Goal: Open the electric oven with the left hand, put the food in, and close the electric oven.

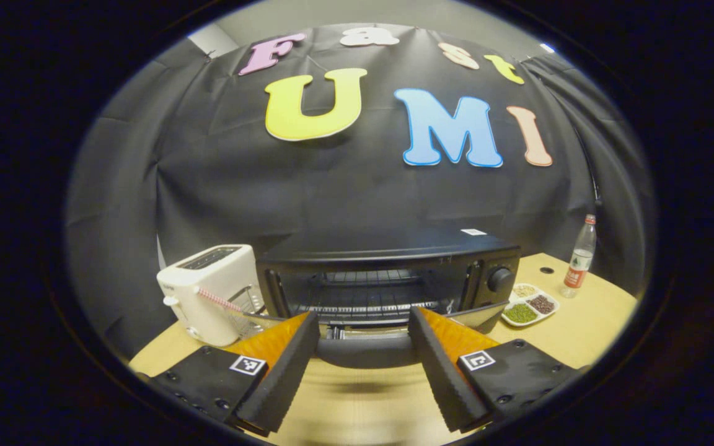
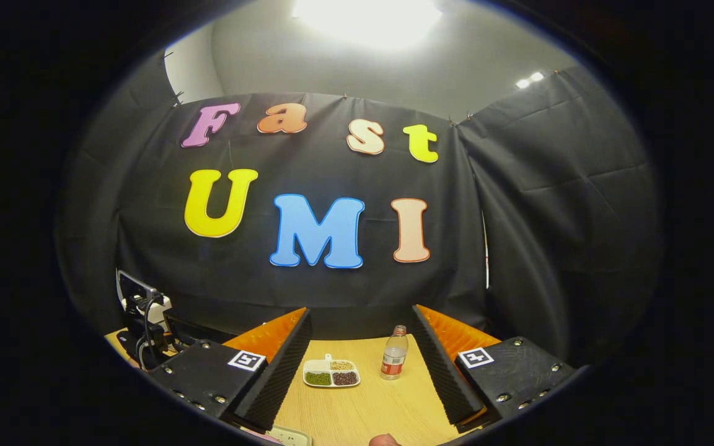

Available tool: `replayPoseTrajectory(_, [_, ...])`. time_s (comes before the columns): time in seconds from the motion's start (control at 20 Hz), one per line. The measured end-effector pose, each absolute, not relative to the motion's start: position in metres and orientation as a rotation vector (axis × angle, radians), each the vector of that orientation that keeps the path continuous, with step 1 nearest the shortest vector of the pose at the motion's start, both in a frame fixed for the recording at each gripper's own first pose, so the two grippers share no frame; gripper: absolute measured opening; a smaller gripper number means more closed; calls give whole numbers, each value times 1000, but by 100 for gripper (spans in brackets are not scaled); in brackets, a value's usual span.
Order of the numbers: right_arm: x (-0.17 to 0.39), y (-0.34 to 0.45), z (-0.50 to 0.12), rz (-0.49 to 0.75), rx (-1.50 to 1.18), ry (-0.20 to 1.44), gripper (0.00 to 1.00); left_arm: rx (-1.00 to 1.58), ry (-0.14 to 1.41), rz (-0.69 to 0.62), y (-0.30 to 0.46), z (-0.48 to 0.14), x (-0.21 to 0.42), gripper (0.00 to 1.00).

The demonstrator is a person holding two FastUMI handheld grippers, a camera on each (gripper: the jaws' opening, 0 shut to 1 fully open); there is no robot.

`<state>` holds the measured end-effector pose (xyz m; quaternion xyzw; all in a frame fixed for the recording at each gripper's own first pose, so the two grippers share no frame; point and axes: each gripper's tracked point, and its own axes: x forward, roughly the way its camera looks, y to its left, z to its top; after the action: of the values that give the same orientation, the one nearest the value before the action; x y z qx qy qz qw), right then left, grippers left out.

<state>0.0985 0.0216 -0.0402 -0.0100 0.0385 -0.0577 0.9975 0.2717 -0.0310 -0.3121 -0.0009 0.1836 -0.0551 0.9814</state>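
Note:
The black electric oven (image 1: 394, 260) stands ahead in the left gripper view, its door swung down and the wire racks inside showing. The door's dark handle (image 1: 363, 352) lies across the gap between my left gripper's (image 1: 363, 317) fingers, which stand wide open and apart from it. A white divided dish of beans and grains (image 1: 529, 305) sits on the table right of the oven. In the right gripper view the same dish (image 2: 331, 373) lies ahead between the fingers of my open right gripper (image 2: 362, 314), which holds nothing.
A white toaster (image 1: 208, 291) stands left of the oven. A plastic bottle (image 1: 580, 257) (image 2: 394, 353) stands upright past the dish. The wooden table (image 2: 369, 409) runs back to the black cloth wall. A fingertip (image 2: 385, 441) shows at the bottom edge.

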Motion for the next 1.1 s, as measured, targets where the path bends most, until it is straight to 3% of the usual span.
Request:
replayPoseTrajectory(0.05, [98,23,-40,-106,-20,77,98,5,374,-111,-29,-313,267,100])
replayPoseTrajectory(0.95, [80,8,-58,-55,8,146,97,24,491,-57,-31,-357,214,100])
replayPoseTrajectory(1.0, [79,8,-60,-49,11,150,97,24,501,-55,-32,-360,211,92])
replayPoseTrajectory(1.05, [80,9,-60,-44,13,154,98,25,511,-54,-31,-365,207,98])
replayPoseTrajectory(1.1, [78,10,-62,-38,14,158,98,27,520,-52,-31,-369,203,98])
